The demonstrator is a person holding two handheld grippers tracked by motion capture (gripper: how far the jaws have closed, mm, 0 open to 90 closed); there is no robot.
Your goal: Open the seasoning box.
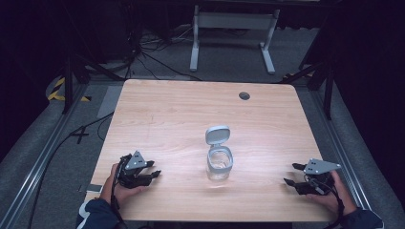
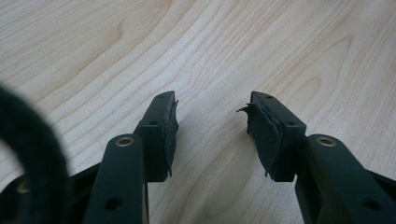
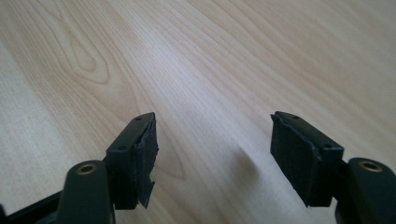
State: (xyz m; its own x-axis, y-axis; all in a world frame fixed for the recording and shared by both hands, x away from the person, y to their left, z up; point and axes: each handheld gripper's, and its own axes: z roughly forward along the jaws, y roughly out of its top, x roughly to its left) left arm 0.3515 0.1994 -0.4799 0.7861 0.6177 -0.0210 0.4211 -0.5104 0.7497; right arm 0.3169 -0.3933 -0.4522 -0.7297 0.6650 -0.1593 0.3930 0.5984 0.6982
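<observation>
Clear plastic jar, grey flip lid up, stands mid-table; left gripper and right gripper gape empty, so approach level.

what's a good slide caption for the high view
Clear plastic jar with grey flip lid open on light wooden table, flanked by open left gripper and right gripper.

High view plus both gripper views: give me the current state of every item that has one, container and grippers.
Clear container: upright near the table's middle, apart from both grippers.
Container lid: flipped open, standing up behind the mouth.
Left gripper: open, holding nothing, low over the table; its pads look frayed.
Right gripper: open, holding nothing, near the table's right edge.
</observation>
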